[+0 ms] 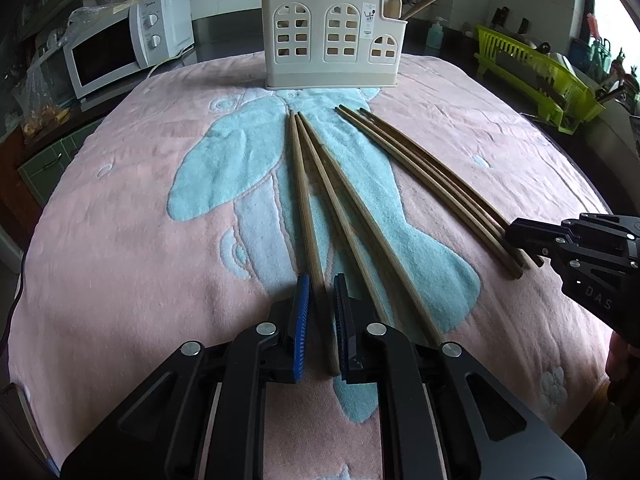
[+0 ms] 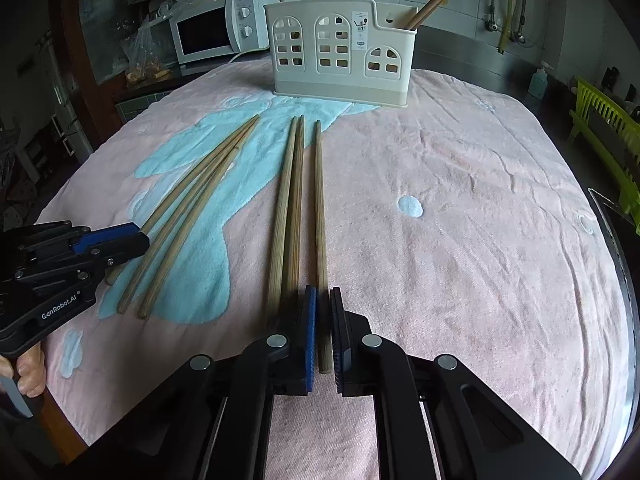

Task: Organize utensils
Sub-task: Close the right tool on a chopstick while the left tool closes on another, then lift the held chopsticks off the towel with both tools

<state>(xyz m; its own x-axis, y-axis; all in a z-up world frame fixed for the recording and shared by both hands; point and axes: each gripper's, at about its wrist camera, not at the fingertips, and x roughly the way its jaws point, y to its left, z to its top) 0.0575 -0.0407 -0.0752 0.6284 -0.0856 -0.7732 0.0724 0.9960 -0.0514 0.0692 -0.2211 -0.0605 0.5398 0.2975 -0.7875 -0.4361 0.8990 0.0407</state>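
Several wooden chopsticks lie on a pink and blue towel (image 1: 120,220). In the left wrist view my left gripper (image 1: 322,284) is closed around the near end of the leftmost chopstick (image 1: 306,208); two more lie beside it (image 1: 360,220). In the right wrist view my right gripper (image 2: 323,296) is closed around the near end of the rightmost chopstick (image 2: 319,200); two more lie to its left (image 2: 290,192). The right gripper (image 1: 520,236) also shows at the right of the left wrist view. The left gripper (image 2: 132,236) shows at the left of the right wrist view. A cream utensil holder (image 1: 332,40) stands at the far edge, holding a few chopsticks.
A white microwave (image 1: 124,44) stands at the back left. A green dish rack (image 1: 540,76) stands at the right, with a soap bottle (image 1: 435,34) behind the holder. The holder also shows in the right wrist view (image 2: 344,52).
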